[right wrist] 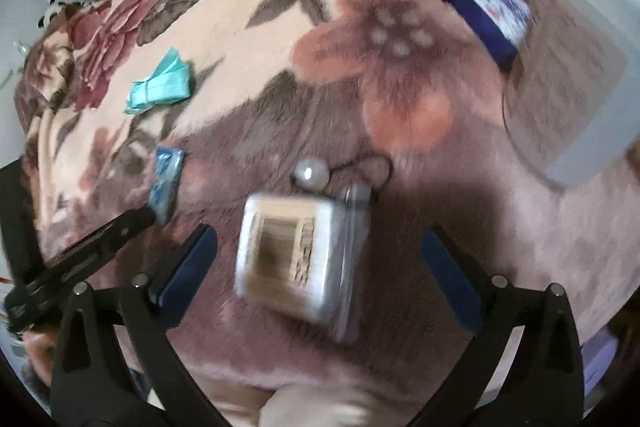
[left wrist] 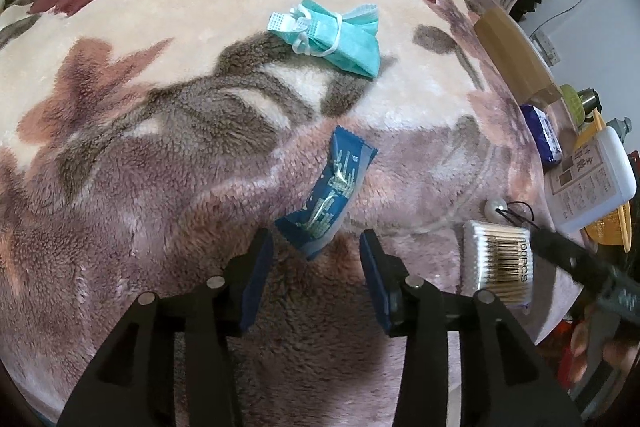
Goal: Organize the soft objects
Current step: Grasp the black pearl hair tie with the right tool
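Both hand-held grippers released, above a floral blanket (left wrist: 168, 39).
Left hand-held gripper (left wrist: 316, 255) part open, holding nothing; blue packet (left wrist: 330, 193) lies just ahead, near end between fingertips, long axis running away. Right hand-held gripper (right wrist: 320, 247) wide open, straddling the swab box (right wrist: 296, 255), no contact. Mask (left wrist: 336, 37) farther out, nearer left.

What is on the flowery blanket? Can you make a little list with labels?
surface: flowery fleece blanket
teal face mask: folded, far from the grippers
blue packet: lying just ahead of the left gripper, not held
cotton swab pack: between the right gripper fingers, untouched
pearl hair tie: beside the swabs
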Available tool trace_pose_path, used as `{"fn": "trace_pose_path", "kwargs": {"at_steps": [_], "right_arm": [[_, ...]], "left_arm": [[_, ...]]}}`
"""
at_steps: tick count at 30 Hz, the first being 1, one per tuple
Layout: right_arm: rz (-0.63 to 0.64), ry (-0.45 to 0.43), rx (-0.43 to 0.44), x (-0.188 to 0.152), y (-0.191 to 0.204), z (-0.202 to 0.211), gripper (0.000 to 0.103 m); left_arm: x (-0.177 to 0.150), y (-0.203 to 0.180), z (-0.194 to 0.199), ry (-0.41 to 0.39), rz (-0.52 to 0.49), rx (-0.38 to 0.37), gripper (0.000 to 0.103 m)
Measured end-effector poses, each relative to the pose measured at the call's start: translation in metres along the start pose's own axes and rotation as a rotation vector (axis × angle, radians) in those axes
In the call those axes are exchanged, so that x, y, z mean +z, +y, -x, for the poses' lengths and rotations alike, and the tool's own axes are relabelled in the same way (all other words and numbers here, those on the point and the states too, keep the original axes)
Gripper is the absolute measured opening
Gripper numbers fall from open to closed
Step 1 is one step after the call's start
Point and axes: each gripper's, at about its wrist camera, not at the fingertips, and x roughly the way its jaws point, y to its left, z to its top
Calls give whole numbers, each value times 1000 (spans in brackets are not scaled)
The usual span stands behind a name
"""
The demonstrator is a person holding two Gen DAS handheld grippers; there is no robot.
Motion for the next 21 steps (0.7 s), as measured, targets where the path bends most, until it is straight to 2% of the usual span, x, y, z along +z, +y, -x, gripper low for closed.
{"fn": "trace_pose_path", "kwargs": {"at_steps": [1,2,3,7,10,12,13,18,21], "right_arm": [[17,1,-5,4,1,-2,102],[31,5,-8,9,3,-5,96],[44,9,-12,15,5,-9,85],[110,33,-15,30,17,-23,66],[143,103,-20,33,22,-43,50],[153,144,-40,32,22,-55,28],[156,143,-46,32,21,-55,25],[112,103,32,37,15,-36,25],[105,86,57,39,16,-25,25]], "left_arm": [[0,1,0,1,2,0,47],[0,3,-1,3,4,1,47],[0,4,-3,5,8,3,47],[1,6,-8,14,17,4,47],[3,5,-11,16,18,3,47],[4,3,-11,15,15,-1,47],[5,1,-11,13,10,-2,47],[10,-8,-15,12,-17,-3,51],[14,-14,-25,26,-35,21,51]]}}
